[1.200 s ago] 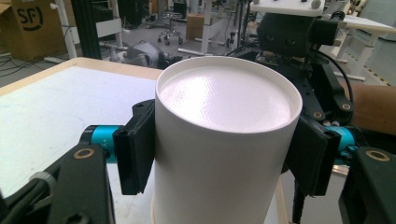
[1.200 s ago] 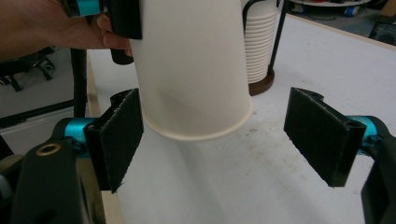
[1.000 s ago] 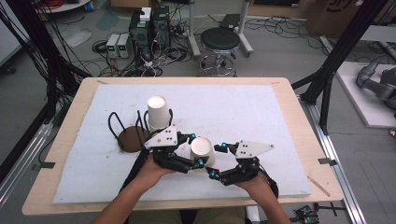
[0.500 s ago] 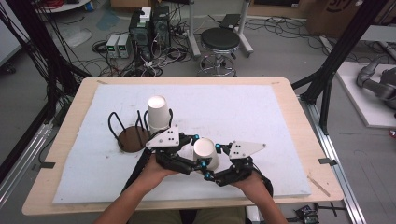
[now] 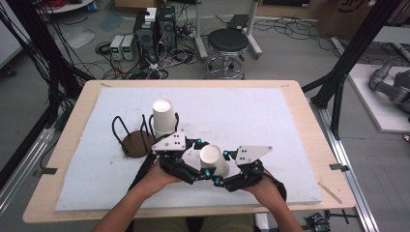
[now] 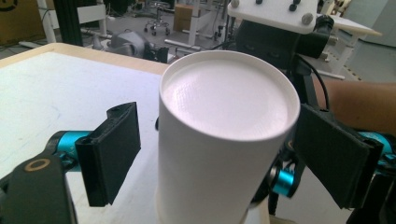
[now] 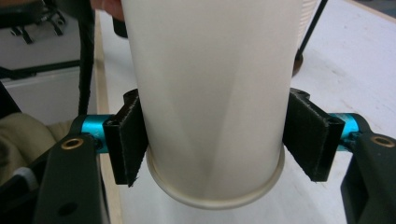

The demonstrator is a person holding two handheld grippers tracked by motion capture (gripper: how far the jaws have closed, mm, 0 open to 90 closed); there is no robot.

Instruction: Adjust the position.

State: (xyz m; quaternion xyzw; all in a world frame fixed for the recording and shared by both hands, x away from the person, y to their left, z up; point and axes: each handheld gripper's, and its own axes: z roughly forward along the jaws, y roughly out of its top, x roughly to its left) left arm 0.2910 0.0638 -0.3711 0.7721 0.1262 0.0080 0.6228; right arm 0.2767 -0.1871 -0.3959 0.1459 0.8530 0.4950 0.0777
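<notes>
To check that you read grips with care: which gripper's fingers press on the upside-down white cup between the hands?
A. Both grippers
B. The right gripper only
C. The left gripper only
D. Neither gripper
B: the right gripper has its fingers tight against the white cup, while the left gripper has just opened, its fingers standing clear of the cup's sides.

cup [image 5: 213,160]: matt white paper | table [image 5: 300,96]: pale wood rim | mat [image 5: 241,116]: rough white foam
</notes>
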